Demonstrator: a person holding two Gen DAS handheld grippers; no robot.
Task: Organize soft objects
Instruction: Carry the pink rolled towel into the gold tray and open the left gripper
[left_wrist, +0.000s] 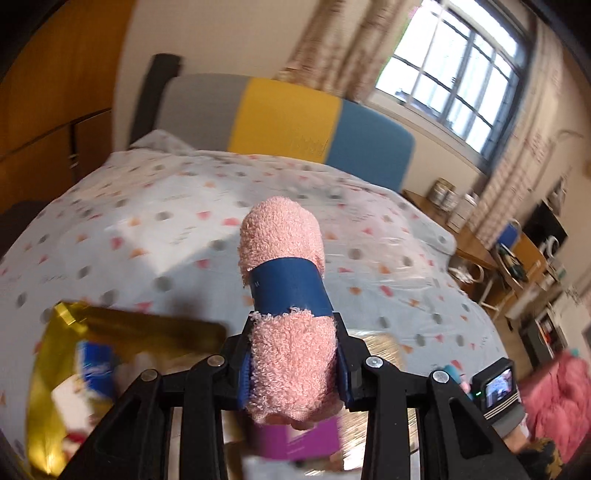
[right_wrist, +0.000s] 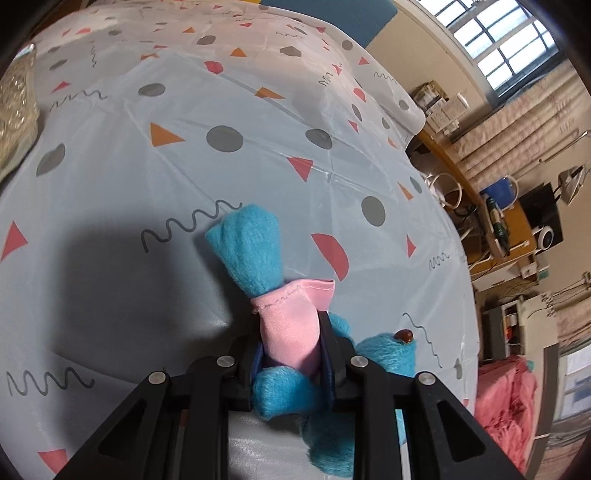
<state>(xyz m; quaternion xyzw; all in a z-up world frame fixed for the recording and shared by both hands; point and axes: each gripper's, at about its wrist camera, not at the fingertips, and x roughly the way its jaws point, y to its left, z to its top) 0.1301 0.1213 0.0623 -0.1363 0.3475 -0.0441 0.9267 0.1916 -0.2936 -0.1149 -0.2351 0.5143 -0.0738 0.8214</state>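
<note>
The left gripper (left_wrist: 293, 363) is clamping a rolled pink towel (left_wrist: 284, 280) in its jaws above the bed (left_wrist: 147, 206), a gold tray (left_wrist: 51, 406) lying beneath. The right gripper (right_wrist: 291, 354) is pinching a blue plush toy (right_wrist: 258, 258) by its pink cloth, the bedspread stretching open toward the desk-side edge.

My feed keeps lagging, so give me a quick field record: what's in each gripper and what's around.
left gripper: shut on rolled pink towel with blue band
right gripper: shut on pink part of blue plush toy
surface: bed with patterned sheet
nearby: gold box, open, blurred contents
headboard: grey, yellow, blue
</note>
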